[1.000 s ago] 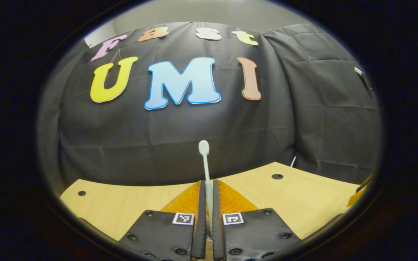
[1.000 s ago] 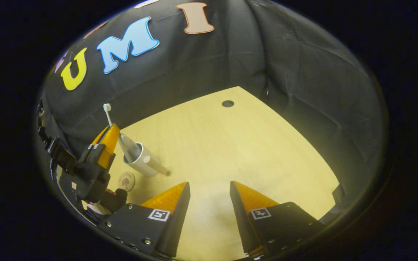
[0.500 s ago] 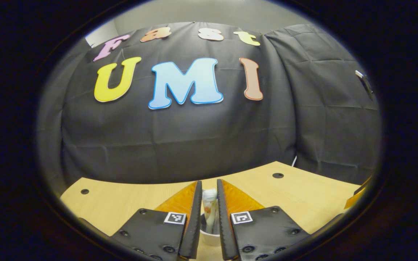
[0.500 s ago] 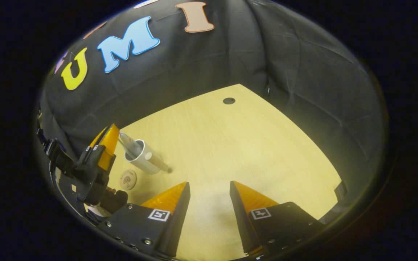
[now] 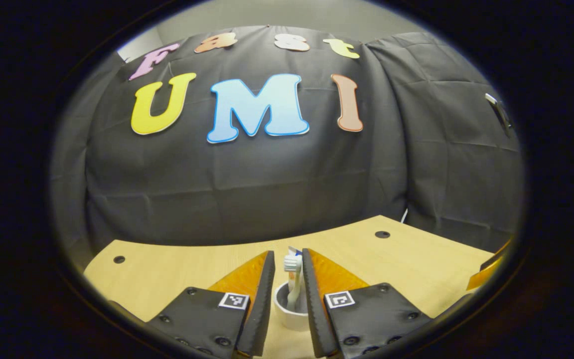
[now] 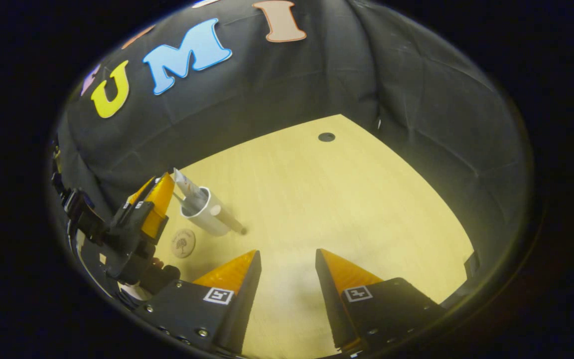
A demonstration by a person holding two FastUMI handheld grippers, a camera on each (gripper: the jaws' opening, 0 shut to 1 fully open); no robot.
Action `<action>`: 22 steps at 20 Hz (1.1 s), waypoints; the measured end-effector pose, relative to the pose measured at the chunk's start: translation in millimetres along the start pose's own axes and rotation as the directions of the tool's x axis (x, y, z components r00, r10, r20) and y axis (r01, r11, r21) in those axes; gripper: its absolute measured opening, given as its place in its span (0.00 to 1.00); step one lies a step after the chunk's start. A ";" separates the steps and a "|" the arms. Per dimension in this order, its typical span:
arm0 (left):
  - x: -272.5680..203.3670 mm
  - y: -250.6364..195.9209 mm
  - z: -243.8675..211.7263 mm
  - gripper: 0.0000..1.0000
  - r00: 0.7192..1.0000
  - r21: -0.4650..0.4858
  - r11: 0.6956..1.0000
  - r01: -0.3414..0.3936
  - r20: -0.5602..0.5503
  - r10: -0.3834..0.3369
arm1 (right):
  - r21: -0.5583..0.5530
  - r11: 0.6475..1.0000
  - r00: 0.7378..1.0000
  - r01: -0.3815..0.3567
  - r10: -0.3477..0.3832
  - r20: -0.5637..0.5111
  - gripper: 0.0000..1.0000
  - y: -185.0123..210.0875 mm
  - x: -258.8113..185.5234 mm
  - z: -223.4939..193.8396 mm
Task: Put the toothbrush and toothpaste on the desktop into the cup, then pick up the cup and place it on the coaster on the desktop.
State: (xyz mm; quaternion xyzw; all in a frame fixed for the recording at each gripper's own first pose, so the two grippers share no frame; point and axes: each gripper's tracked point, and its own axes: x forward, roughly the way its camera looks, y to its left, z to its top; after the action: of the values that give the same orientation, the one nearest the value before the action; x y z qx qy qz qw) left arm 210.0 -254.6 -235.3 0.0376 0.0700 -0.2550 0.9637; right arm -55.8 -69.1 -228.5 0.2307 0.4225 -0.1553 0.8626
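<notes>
Right gripper view, from the left: the left tool point(image 6: 160, 192) stands slightly parted beside the cup point(image 6: 206, 215), near the coaster point(image 6: 183, 243); toothbrush point(image 5: 292, 279) and toothpaste point(image 6: 187, 187) sit inside the cup; the right tool point(image 6: 287, 259) gapes wide over bare tabletop point(image 6: 317, 199).

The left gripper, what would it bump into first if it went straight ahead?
Most likely the toothbrush standing in the cup, right between the left gripper's open fingers. Depth is unclear; past them lie the desktop and the black cloth wall.
</notes>
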 end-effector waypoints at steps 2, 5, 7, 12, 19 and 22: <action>-6.3 5.1 8.1 0.41 1.000 -0.001 1.000 -0.003 0.024 0.003 | -0.019 1.000 1.000 -0.024 0.024 -0.002 0.65 8.3 1.8 2.1; -14.8 9.1 14.0 0.46 1.000 0.002 1.000 -0.007 0.023 0.007 | -0.072 0.995 0.998 -0.066 0.065 -0.016 0.65 22.9 7.6 9.6; -22.4 14.5 14.7 0.53 1.000 -0.007 1.000 -0.014 0.010 0.014 | -0.120 0.989 0.996 -0.092 0.089 -0.031 0.63 31.5 13.5 17.0; -41.0 25.9 16.1 0.67 0.999 -0.031 0.999 -0.033 -0.021 0.033 | -0.238 0.956 0.981 -0.170 0.141 -0.132 0.65 52.0 33.3 22.7; -69.0 50.1 -1.6 0.78 0.993 -0.053 0.996 -0.068 -0.102 0.062 | -0.461 0.847 0.951 -0.265 0.150 -0.271 0.65 77.7 53.0 28.4; -84.3 66.5 -10.6 0.76 0.987 -0.059 0.993 -0.102 -0.133 0.093 | -0.543 0.784 0.936 -0.302 0.133 -0.327 0.65 86.1 67.8 29.5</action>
State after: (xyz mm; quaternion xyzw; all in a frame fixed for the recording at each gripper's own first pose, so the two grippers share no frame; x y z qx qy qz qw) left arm 169.3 -154.8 -230.3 0.0261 0.1391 -0.2020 0.9691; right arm 43.8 -16.8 -243.9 0.0208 0.5336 0.1167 0.8374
